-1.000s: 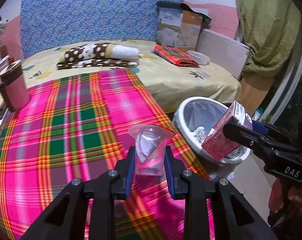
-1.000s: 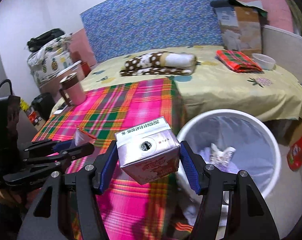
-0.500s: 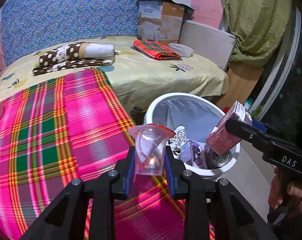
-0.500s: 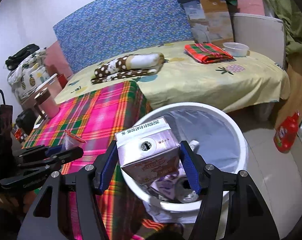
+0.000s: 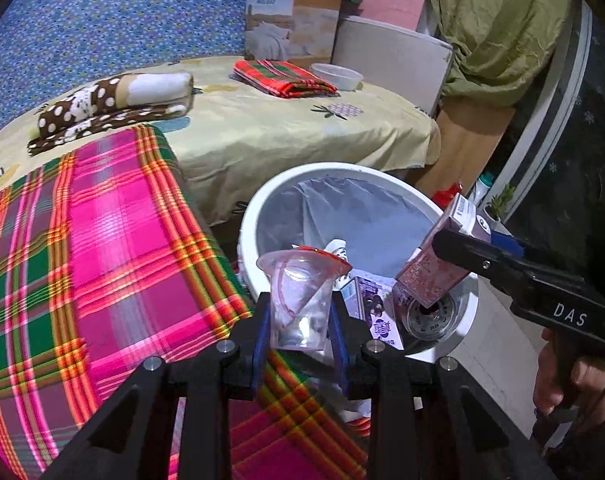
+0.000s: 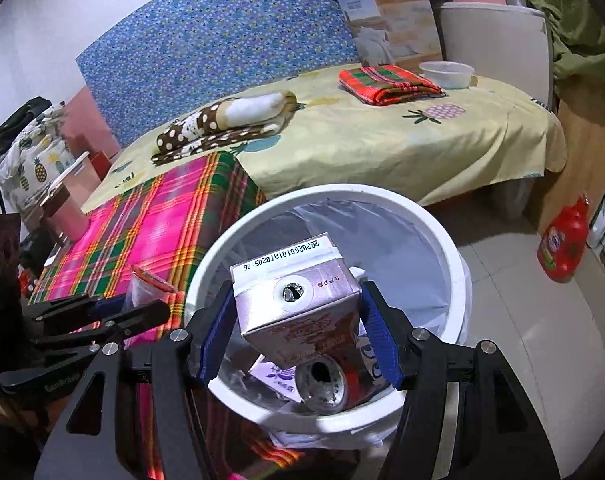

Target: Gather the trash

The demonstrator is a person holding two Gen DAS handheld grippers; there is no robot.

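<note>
1. The left gripper [image 5: 300,322] is squeezed shut on a clear plastic cup [image 5: 300,300]. Its two blue pads press on the cup's sides.
2. The cup stands upright between the pads. It has a red rim and something thin curled inside it.
3. The cup is held over the edge of the pink checked cloth [image 5: 102,248], right beside the white trash bin [image 5: 254,216].
4. The right gripper [image 6: 298,332] is squeezed shut on a milk carton [image 6: 298,304]. The blue pads press on the carton's left and right sides.
5. The carton is tilted. Its silver top faces the right camera, and a small torn hole shows in the middle of the top.
6. The carton hangs over the open mouth of the bin, a little above the trash inside.
7. Inside the bin there is a drink can [image 6: 322,384] lying with its open top showing, right under the carton. Some printed paper packs lie next to it.
8. The bin has a thin clear bag lining it.
9. Behind the bin there is a bed with a yellow sheet [image 6: 402,140]. A spotted brown blanket [image 6: 222,120], a folded red cloth [image 6: 386,84] and a white bowl [image 6: 446,74] lie on it.
10. A red bottle [image 6: 562,240] stands on the floor to the right of the bin, well apart from it.
</note>
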